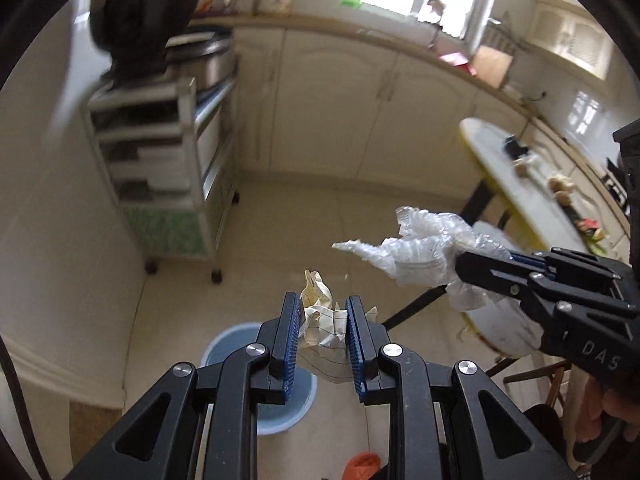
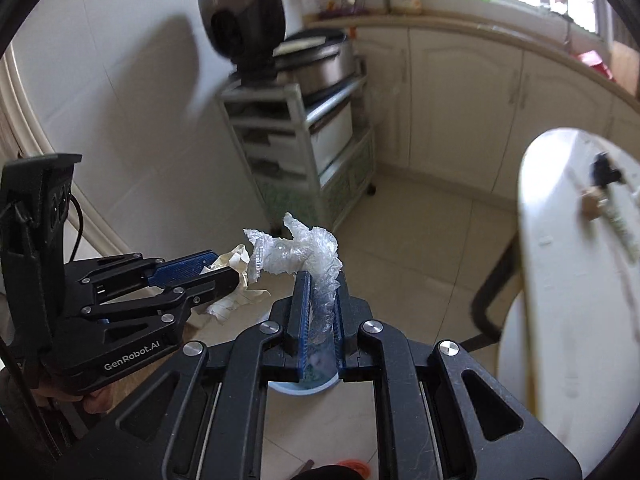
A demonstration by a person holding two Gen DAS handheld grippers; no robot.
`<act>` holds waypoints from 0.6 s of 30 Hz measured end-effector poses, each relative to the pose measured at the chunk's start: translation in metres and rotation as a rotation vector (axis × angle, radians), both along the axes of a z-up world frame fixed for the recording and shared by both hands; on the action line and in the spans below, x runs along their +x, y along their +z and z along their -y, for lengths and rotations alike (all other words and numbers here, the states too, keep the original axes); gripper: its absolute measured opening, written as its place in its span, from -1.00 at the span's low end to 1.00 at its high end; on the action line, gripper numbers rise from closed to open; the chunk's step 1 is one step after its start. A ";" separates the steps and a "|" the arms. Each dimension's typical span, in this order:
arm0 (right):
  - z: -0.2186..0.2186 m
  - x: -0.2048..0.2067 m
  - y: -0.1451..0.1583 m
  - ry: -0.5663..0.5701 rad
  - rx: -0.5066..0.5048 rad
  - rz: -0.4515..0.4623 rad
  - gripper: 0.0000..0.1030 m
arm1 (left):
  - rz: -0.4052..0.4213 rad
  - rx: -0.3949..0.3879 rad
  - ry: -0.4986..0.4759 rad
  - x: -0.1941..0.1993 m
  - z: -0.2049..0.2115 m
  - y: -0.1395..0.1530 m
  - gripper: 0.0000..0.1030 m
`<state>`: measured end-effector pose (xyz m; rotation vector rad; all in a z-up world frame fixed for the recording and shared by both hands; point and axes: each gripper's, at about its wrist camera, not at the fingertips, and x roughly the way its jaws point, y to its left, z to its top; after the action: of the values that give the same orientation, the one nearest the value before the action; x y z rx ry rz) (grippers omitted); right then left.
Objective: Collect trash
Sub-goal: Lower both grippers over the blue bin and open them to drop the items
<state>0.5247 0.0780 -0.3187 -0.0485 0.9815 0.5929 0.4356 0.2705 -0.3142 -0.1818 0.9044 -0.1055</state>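
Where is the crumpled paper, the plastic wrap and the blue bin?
paper [image 1: 322, 326], left wrist view, on the lined crumple between the jaws.
plastic wrap [image 2: 298, 250], right wrist view, on the clear bunch above the jaws.
blue bin [image 1: 224, 346], left wrist view, on its rim.

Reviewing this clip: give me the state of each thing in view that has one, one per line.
Left gripper: shut on the crumpled paper.
Right gripper: shut on the crumpled plastic wrap.
Blue bin: on the floor below the grippers, open-topped.
Cupboard doors: closed.
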 end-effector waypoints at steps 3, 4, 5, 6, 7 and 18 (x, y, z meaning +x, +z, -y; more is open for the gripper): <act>-0.028 0.011 -0.041 0.016 -0.045 -0.064 -0.80 | -0.070 -0.016 0.027 0.001 -0.021 -0.031 -0.59; -0.033 0.013 -0.051 0.018 -0.053 -0.080 -0.80 | -0.089 -0.009 0.029 0.000 -0.026 -0.040 -0.52; -0.040 0.016 -0.062 0.024 -0.068 -0.096 -0.80 | -0.102 -0.002 0.033 0.001 -0.029 -0.047 -0.50; -0.045 0.019 -0.070 0.027 -0.077 -0.106 -0.80 | -0.118 -0.001 0.038 0.001 -0.034 -0.055 -0.50; -0.049 0.022 -0.079 0.028 -0.085 -0.116 -0.80 | -0.134 -0.003 0.045 0.001 -0.035 -0.062 -0.46; -0.068 0.048 -0.145 0.009 -0.077 -0.282 -0.79 | -0.220 -0.030 0.175 -0.002 -0.071 -0.078 0.14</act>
<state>0.5723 0.1456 -0.4639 -0.0381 1.2786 0.5792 0.4341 0.3412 -0.3919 -0.3038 1.1016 0.0645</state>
